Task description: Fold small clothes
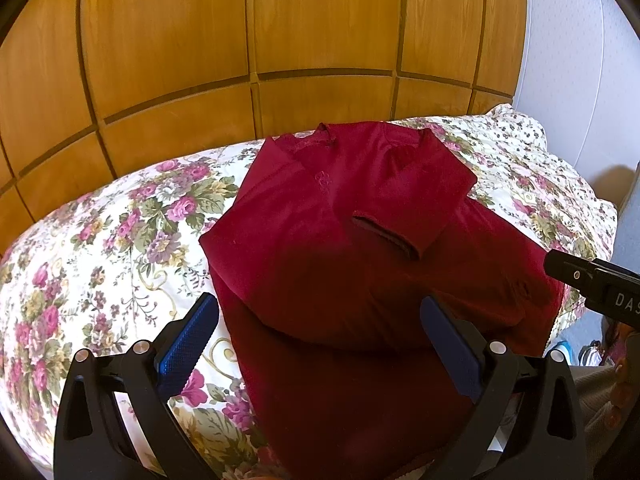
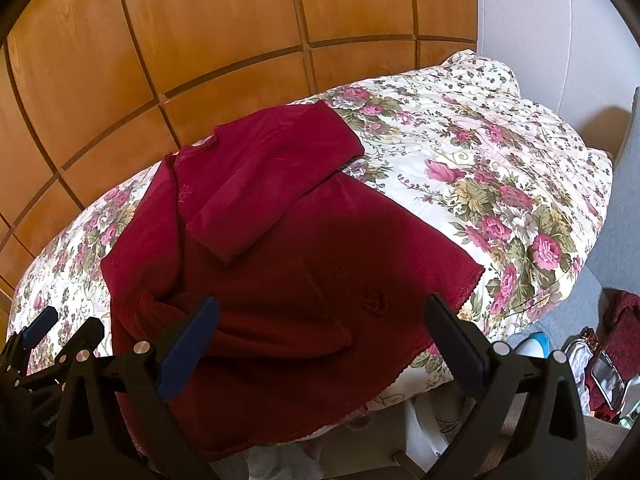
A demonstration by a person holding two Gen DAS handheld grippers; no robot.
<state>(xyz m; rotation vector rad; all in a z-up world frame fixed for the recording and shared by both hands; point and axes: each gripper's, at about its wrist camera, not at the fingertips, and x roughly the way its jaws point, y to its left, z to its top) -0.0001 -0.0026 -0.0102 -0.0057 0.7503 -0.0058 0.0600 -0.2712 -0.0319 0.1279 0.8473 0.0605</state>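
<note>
Here both tongs, left and right, gape over red top; "DAS" legible.

Dark red garment; cream quilt with pink-and-green floral print; blue-padded black left gripper; honey-brown wood panelling; pale wall

A bed covered by a cream quilt printed with pink roses and green leaves carries the things. Its far edge runs along a wall of wooden panels; its right edge stands beside a white wall. A dark red garment lies directly on the quilt, spread from the far edge to the near edge, where its scalloped hem hangs over. One sleeve is folded across its chest. The quilt lies bare toward the left and right edges.
</note>
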